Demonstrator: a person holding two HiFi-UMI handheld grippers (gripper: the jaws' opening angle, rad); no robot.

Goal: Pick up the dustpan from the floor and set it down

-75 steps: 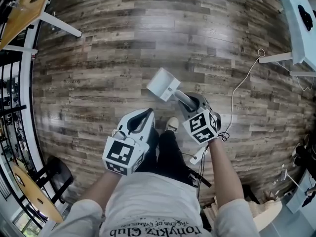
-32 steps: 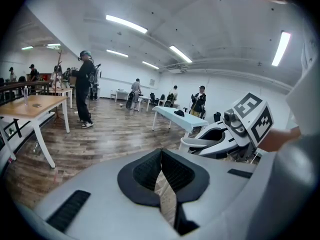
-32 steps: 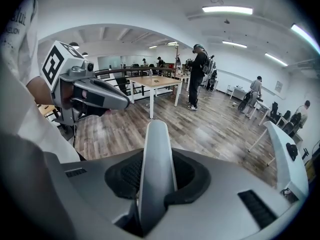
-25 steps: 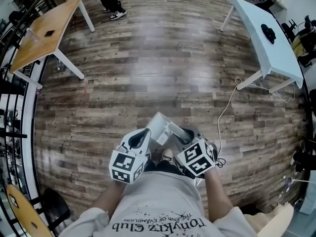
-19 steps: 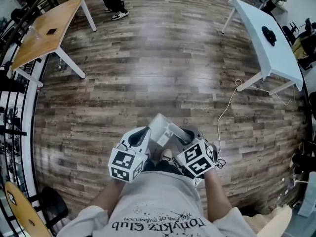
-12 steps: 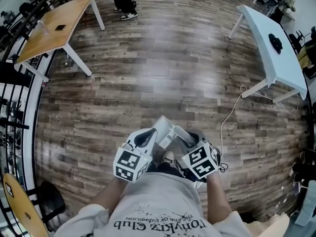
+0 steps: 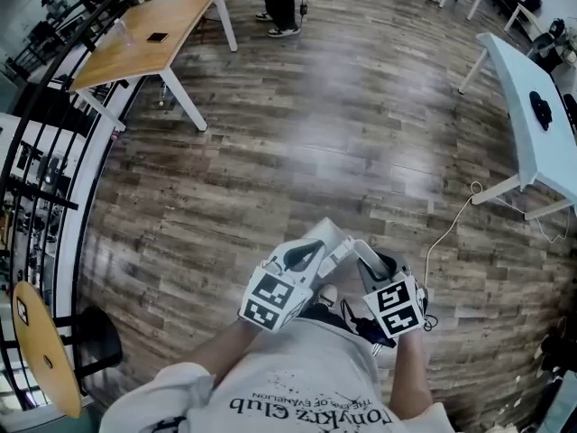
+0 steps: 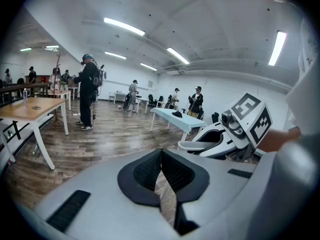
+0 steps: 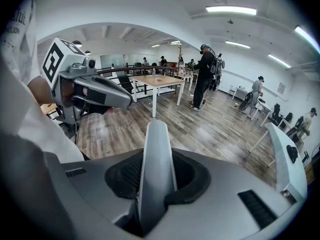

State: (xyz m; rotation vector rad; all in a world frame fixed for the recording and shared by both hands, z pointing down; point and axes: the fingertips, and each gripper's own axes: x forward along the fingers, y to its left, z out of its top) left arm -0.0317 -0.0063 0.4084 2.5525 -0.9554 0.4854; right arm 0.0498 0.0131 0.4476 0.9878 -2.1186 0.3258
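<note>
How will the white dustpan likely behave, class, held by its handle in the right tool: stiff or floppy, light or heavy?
Probably stiff: the dustpan juts out from the right tool without sagging. Likely light: one tool carries it by the handle alone. The smooth handle might twist in the grip, since the weight sits off one end.

Wooden table (image 7: 135,52), white table (image 7: 516,69), perhaps phone (image 7: 158,37)

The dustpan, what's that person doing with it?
A person holds a gripper in each hand. The right gripper is clamped on the handle of the white dustpan and holds it up off the wooden floor, close in front of the person's body. The left gripper is shut and empty, right beside it. The dustpan has not been set down yet.
</note>
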